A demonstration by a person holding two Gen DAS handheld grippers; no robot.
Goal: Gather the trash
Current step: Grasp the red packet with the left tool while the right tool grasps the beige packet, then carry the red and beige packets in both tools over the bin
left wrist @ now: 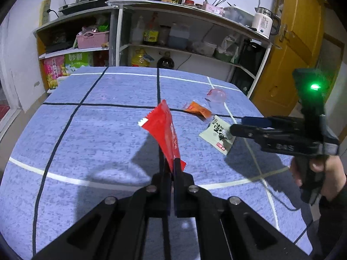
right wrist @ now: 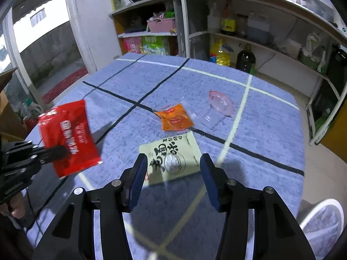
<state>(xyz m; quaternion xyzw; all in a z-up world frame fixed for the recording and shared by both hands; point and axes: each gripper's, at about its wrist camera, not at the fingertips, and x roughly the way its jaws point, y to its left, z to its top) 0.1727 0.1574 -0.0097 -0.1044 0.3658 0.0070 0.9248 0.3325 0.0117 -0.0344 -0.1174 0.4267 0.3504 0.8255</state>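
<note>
My left gripper (left wrist: 171, 162) is shut on a red snack wrapper (left wrist: 163, 130) and holds it upright above the blue tablecloth; the wrapper also shows at the left of the right wrist view (right wrist: 69, 136). My right gripper (right wrist: 173, 171) is open and hovers just above a pale green sachet (right wrist: 173, 153) that lies flat; its jaws stand on either side of it. In the left wrist view the right gripper (left wrist: 236, 125) reaches over that sachet (left wrist: 216, 134). An orange sachet (right wrist: 174, 117) and a clear plastic cup with a pink lid (right wrist: 219, 106) lie beyond.
The table (right wrist: 260, 130) has a blue cloth with black and white lines. Kitchen shelves (left wrist: 173, 49) with bottles and boxes stand behind it. A white mesh bin (right wrist: 323, 221) sits low at the right, off the table. A yellow door (left wrist: 292, 54) is at the right.
</note>
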